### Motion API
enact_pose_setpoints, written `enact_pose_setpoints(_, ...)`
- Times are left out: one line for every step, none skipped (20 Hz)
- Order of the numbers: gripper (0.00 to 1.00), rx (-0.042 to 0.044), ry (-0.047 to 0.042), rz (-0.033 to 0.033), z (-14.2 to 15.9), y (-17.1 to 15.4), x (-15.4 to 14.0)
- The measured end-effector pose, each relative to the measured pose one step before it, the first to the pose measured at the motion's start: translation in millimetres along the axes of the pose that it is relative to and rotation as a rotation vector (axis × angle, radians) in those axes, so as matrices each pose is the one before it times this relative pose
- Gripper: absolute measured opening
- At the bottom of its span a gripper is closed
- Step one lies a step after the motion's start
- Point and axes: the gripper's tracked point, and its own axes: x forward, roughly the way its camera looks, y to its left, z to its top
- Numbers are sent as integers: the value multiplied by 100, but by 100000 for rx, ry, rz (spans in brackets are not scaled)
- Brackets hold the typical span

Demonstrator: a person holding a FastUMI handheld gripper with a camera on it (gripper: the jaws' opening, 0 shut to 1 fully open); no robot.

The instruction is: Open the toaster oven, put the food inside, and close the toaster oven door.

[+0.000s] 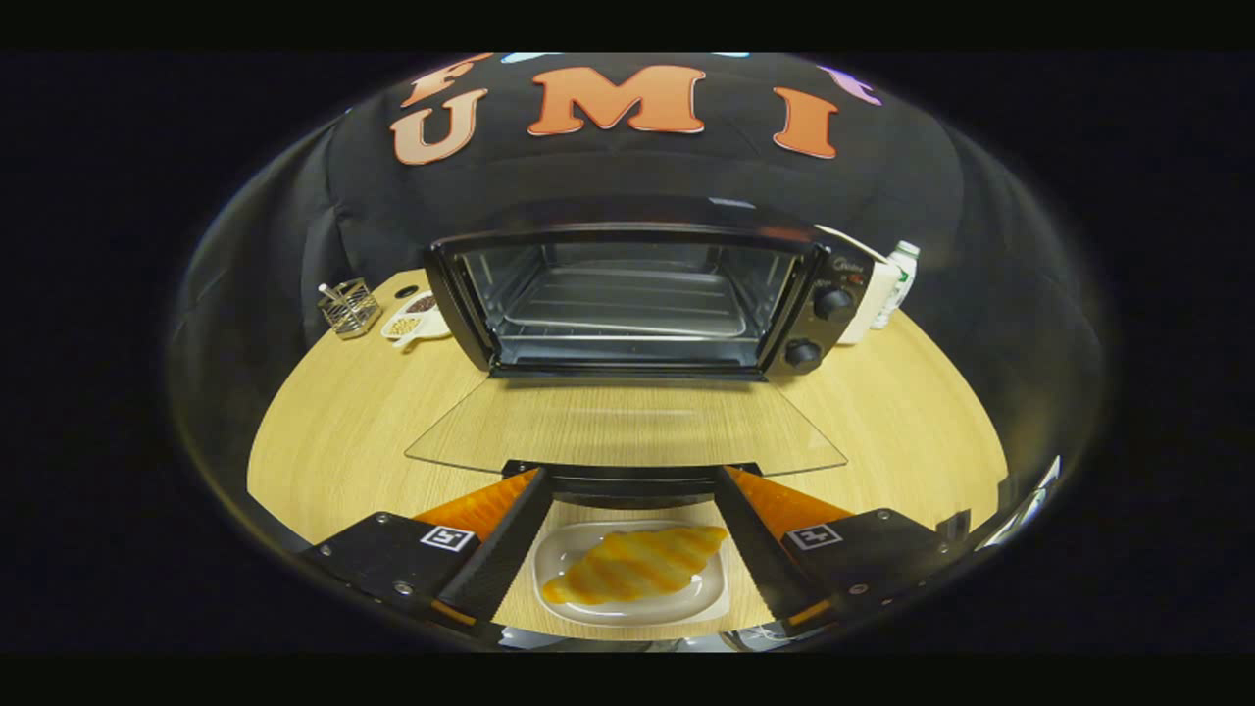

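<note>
Nothing legible is showing here: the small script above the knobs on the toaster oven (627, 294) is blurring out, and the square coded markers on the tongs (632, 482) are carrying no words.

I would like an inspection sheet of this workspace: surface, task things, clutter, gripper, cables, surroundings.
Surface: light wooden table, bare in front of the oven.
Job's things: toaster oven with glass door folded down flat, rack inside with no food on it; croissant lies on a white plate between the fingers.
Clutter: wire holder and small snack dish beside the oven on one side; white bottle on the other.
Gripper: gripper open, fingers either side of the plate, touching nothing.
Cables: nothing seen.
Surroundings: black cloth wall behind the oven.
</note>
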Motion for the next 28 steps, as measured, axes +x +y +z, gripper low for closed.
enact_pose_setpoints(100,1228,1622,48,-580,34,416)
enact_pose_setpoints(99,956,882,-187,-610,-4,376)
enact_pose_setpoints(100,414,935,-84,-387,13,397)
enact_pose_setpoints(100,355,1095,-65,-495,56,217)
enact_pose_setpoints(100,-100,864,-82,-261,10,272)
enact_pose_setpoints(100,213,577,-68,-384,21,163)
enact_pose_setpoints(100,395,506,1,-110,38,132)
enact_pose_setpoints(100,316,223,-18,-162,24,92)
enact_pose_setpoints(99,95,-22,-8,4,-75,-27)
enact_pose_setpoints(99,-65,130,-107,51,-49,-14)
enact_pose_setpoints(100,125,270,-114,-145,-14,-151)
enact_pose_setpoints(100,433,83,-137,2,-12,-108)
enact_pose_setpoints(99,575,-364,-128,-7,-27,-169)
enact_pose_setpoints(99,350,-218,-213,43,-35,-160)
enact_pose_setpoints(99,-27,-248,-329,-157,-81,-343)
enact_pose_setpoints(99,-337,-332,-201,37,-1,-358)
enact_pose_setpoints(99,-277,-431,-308,-87,28,-381)
enact_pose_setpoints(99,6,-370,-545,-9,-37,-362)
enact_pose_setpoints(99,209,-237,-609,18,76,-389)
enact_pose_setpoints(99,623,-551,-609,-93,98,-357)
enact_pose_setpoints(99,851,-304,-449,-44,148,-285)
enact_pose_setpoints(99,1137,-56,-755,-289,93,-343)
enact_pose_setpoints(99,1395,148,-923,-193,56,-291)
enact_pose_setpoints(99,1396,43,-945,-250,0,-355)
enact_pose_setpoints(99,1507,213,-1042,-422,-33,-325)
enact_pose_setpoints(99,1602,468,-610,-340,63,-336)
enact_pose_setpoints(99,2190,428,-416,-376,193,-346)
enact_pose_setpoints(99,2473,782,-745,-582,56,-262)
